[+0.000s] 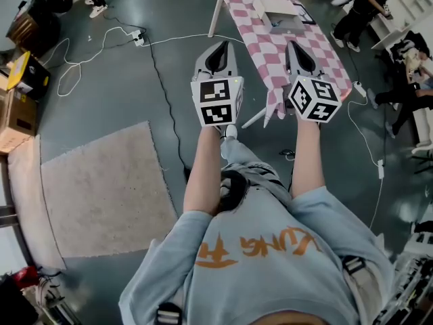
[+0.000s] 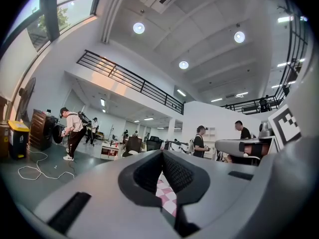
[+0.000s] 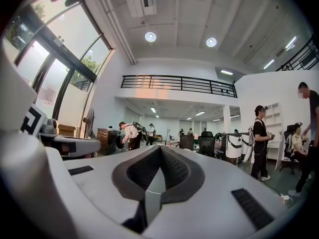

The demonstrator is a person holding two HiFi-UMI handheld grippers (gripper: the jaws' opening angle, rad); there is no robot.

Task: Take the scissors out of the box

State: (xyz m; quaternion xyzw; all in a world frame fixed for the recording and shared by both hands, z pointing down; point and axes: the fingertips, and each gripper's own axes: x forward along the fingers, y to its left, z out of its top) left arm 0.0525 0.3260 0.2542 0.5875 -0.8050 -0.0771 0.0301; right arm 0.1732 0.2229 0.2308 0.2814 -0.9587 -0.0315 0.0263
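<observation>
Floor (image 1: 122, 87): grey, with a checked table (image 1: 267, 53) ahead.
Box (image 1: 274, 7): white, at the table's far end.
Left gripper (image 1: 220, 46): jaws together, empty.
Right gripper (image 1: 296, 46): jaws together, empty.

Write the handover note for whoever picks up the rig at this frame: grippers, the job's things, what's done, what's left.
The left gripper has its fingers shut with nothing between them, and is held level at the near end of the table.
The right gripper is the same: shut, empty and level.
The white box sits on the checked table, beyond both grippers, and neither touches it. The scissors are not visible in any view.
Done: nothing yet.
Left: reach the box, find the scissors and lift them out.
</observation>
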